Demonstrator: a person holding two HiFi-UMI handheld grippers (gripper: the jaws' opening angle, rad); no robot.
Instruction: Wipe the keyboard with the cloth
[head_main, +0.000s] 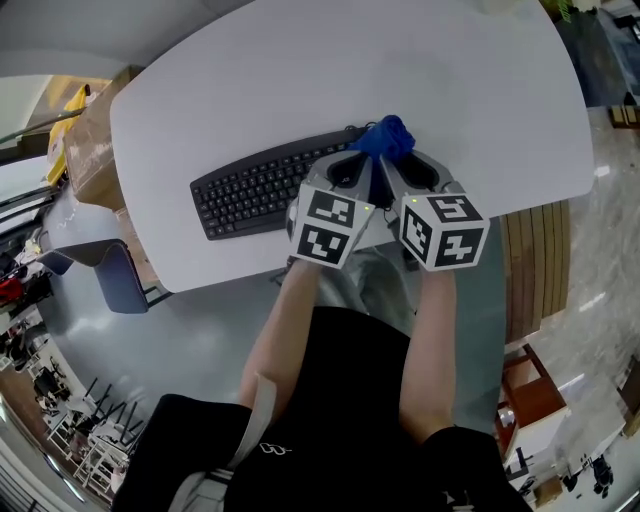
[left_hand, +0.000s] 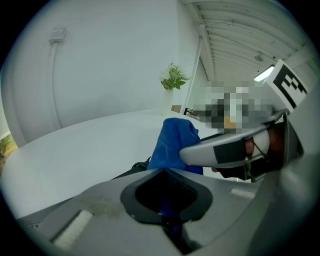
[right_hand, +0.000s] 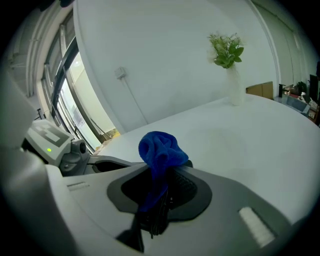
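At the far left of the head view, a cardboard box (head_main: 95, 140) sits just beside the white table (head_main: 300, 70). Black keyboard (head_main: 255, 190) lies on the table near its front edge, angled, with its right end up against the claws.

Left claw (head_main: 350, 165) is over the keyboard's right end. In the left gripper view its jaws (left_hand: 167, 172) are pressed together, and a thin strip of blue shows in the seam, so it looks pinched on an edge of the cloth. The rest of the cloth (left_hand: 175, 142) stands up just past the tips, right of centre.

Blue cloth (head_main: 385, 137) is bunched at the tips of both claws, off the keyboard's right end. Can't tell if it touches the keys.

Right claw (head_main: 412, 165) is just beside the left one, marker cubes nearly touching. In the right gripper view its jaws (right_hand: 162, 175) are clamped on the cloth (right_hand: 160, 147): fabric runs down into the slot and balls up above the tips.

A potted plant (right_hand: 227, 50) stands at the table's far side.
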